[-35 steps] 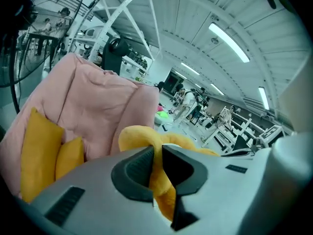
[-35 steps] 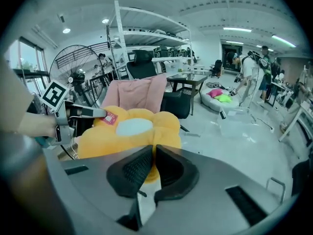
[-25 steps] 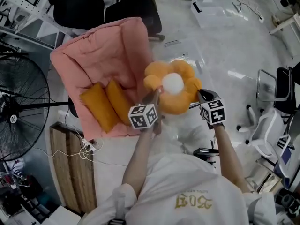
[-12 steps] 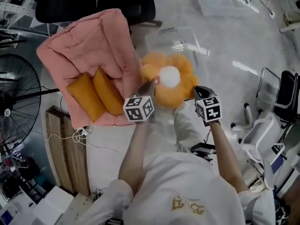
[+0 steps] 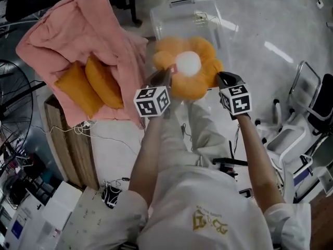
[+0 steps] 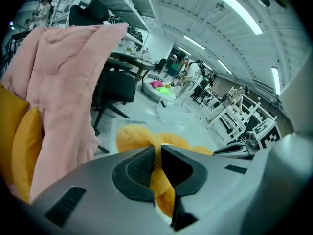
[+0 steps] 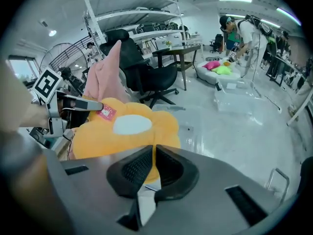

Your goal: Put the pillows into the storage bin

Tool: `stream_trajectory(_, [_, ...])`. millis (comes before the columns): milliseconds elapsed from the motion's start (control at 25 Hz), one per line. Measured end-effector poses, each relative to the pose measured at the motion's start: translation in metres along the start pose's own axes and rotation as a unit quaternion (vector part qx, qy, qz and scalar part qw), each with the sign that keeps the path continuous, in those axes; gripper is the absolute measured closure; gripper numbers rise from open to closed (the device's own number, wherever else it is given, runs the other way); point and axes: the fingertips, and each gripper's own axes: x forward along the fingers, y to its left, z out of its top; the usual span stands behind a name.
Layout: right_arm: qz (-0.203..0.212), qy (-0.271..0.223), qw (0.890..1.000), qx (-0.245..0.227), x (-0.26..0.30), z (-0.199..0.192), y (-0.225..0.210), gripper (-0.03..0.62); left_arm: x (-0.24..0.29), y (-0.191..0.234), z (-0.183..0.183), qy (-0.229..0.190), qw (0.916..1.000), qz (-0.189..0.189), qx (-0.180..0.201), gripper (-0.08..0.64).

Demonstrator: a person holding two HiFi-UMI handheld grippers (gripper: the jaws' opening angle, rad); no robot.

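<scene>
An orange flower pillow (image 5: pixel 186 72) with a white centre hangs between my two grippers, over the clear storage bin (image 5: pixel 212 21). My left gripper (image 5: pixel 165 76) is shut on the pillow's left petal (image 6: pixel 146 142), which shows pinched in its jaws. My right gripper (image 5: pixel 220 78) is shut on the right edge of the pillow (image 7: pixel 122 131), with a white tag below its jaws. Two more orange pillows (image 5: pixel 89 85) lie on the pink cushioned seat (image 5: pixel 78 33) to the left.
A black office chair (image 7: pixel 146 75) stands behind the pink seat. A fan (image 5: pixel 13 95) and a wooden board (image 5: pixel 65 145) are at the left. A metal chair frame (image 5: pixel 304 95) is at the right. People stand far back in the room (image 7: pixel 244 33).
Both grippers have carried the flower pillow down and away from me, from beside the pink seat to over the clear bin. Both jaws stayed shut on it.
</scene>
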Motion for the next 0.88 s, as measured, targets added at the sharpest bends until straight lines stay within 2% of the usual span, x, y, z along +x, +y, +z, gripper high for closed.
stream_trajectory(160, [-0.001,0.016,1.000,0.008,0.038,-0.016,-0.024,0.558,0.049,0.016,-0.018,0.020,0.9998,0.005,0.006,0.505])
stream_trajectory(480, [-0.002,0.050,0.999,0.015,0.111,-0.060,-0.063,0.558,0.131,0.043,-0.068,0.057,0.9983,0.013,-0.006,0.505])
stream_trajectory(640, [-0.012,0.057,0.997,0.044,0.152,-0.092,-0.084,0.558,0.167,0.054,-0.104,0.082,0.9966,0.010,-0.001,0.505])
stream_trajectory(880, [-0.016,0.073,0.996,0.052,0.210,-0.130,-0.108,0.558,0.218,0.078,-0.151,0.118,0.9929,0.012,0.006,0.505])
